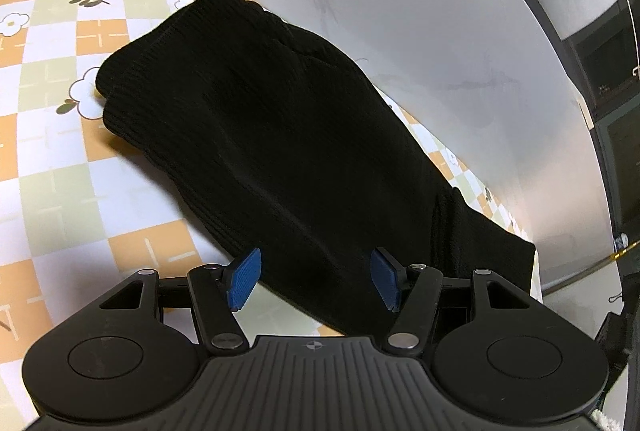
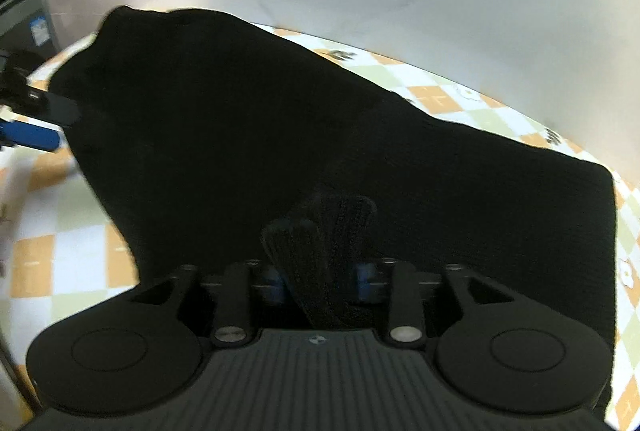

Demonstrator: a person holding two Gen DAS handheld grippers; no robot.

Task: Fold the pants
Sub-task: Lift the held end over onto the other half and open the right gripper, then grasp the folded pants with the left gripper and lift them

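Black pants (image 1: 288, 135) lie folded on checkered desk (image 1: 80, 159). Left hand-held gripper (image 1: 316, 279) wide apart, empty. Right hand-held gripper (image 2: 320, 279) pinches bunched fabric; if you pull hard, fold may drag crooked.

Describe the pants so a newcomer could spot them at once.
Start from the tablecloth, checked in orange, green and white with flowers, that covers the table by a pale wall. The black ribbed pants lie across it, a bunched fold pinched in the right gripper. They are the only dark fabric on the bright cloth.
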